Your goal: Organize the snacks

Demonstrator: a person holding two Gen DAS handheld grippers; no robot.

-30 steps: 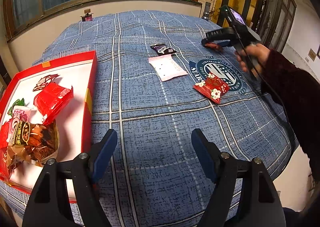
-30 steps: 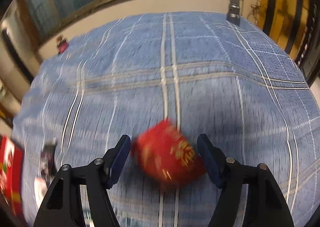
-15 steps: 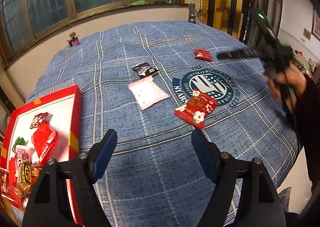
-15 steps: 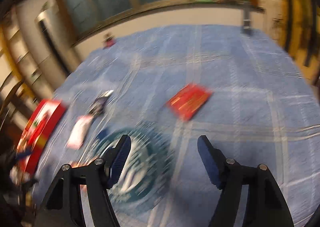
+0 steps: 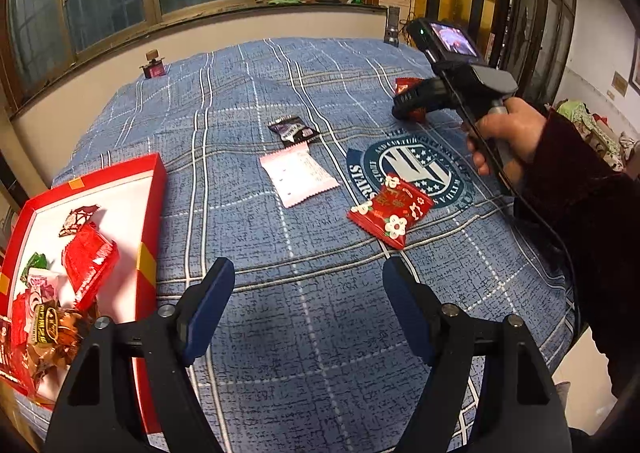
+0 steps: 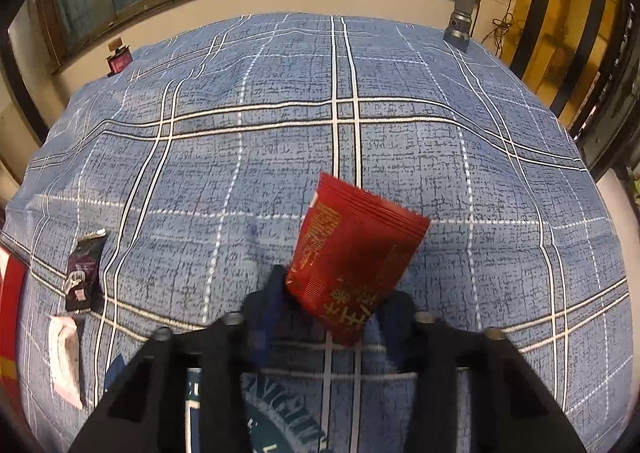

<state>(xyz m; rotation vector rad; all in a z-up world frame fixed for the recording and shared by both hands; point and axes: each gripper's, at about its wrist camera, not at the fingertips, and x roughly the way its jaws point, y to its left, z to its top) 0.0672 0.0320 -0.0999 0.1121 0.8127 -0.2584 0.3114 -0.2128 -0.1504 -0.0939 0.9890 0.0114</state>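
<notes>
My right gripper is shut on a red snack packet and holds it over the blue plaid cloth; it also shows in the left wrist view, far right, with the packet in its fingers. My left gripper is open and empty above the cloth near the front edge. A red box with several snacks lies at the left. A red flowered packet, a pink packet and a dark purple packet lie on the cloth.
A blue plaid cloth with a round emblem covers the table. A small maroon bottle and a grey metal object stand at the far edge. The purple packet and pink packet also show at the right wrist view's left.
My right gripper swung back over the red packet and closed on it, tilting it up off the cloth. My left gripper has shifted a little and stays open.
</notes>
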